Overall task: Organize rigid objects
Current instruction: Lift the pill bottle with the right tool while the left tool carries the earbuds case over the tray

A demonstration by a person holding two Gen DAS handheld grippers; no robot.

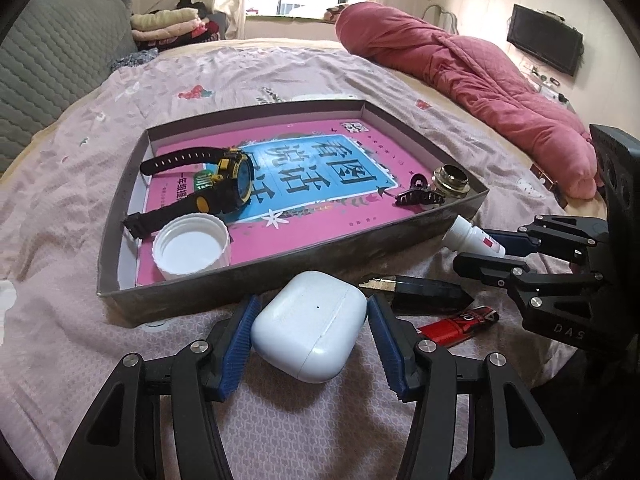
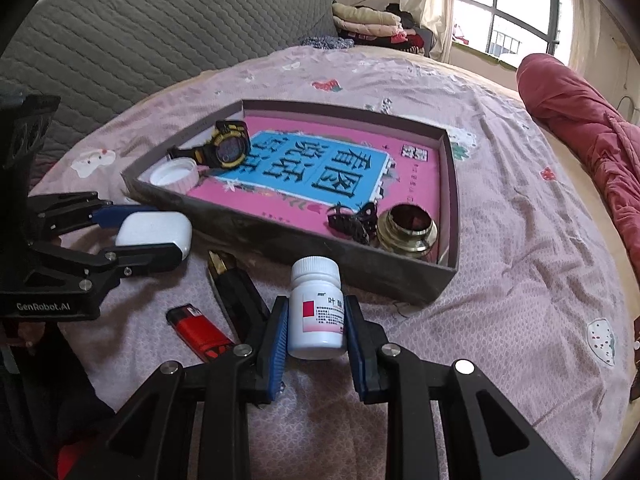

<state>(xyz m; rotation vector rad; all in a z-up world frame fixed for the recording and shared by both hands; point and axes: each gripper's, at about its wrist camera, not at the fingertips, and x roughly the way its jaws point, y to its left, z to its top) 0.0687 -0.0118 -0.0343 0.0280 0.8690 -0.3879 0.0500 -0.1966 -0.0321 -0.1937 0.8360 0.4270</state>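
Observation:
A white earbuds case (image 1: 310,326) lies on the bed between the blue pads of my left gripper (image 1: 312,312), which touch its sides; it also shows in the right wrist view (image 2: 154,232). My right gripper (image 2: 316,316) is shut on a white pill bottle (image 2: 318,308), also seen in the left wrist view (image 1: 476,238). A grey tray (image 1: 320,254) in front holds a pink book, a black-yellow watch (image 1: 224,182), a white cap (image 1: 192,248), a black hair clip (image 1: 418,196) and a brass ring (image 1: 452,182).
A black folding knife (image 2: 236,288) and a red lighter (image 2: 196,330) lie on the pink sheet between the grippers. A red quilt (image 1: 480,80) lies at the right, a grey headboard (image 2: 160,28) at the left, folded clothes (image 1: 168,24) by the window.

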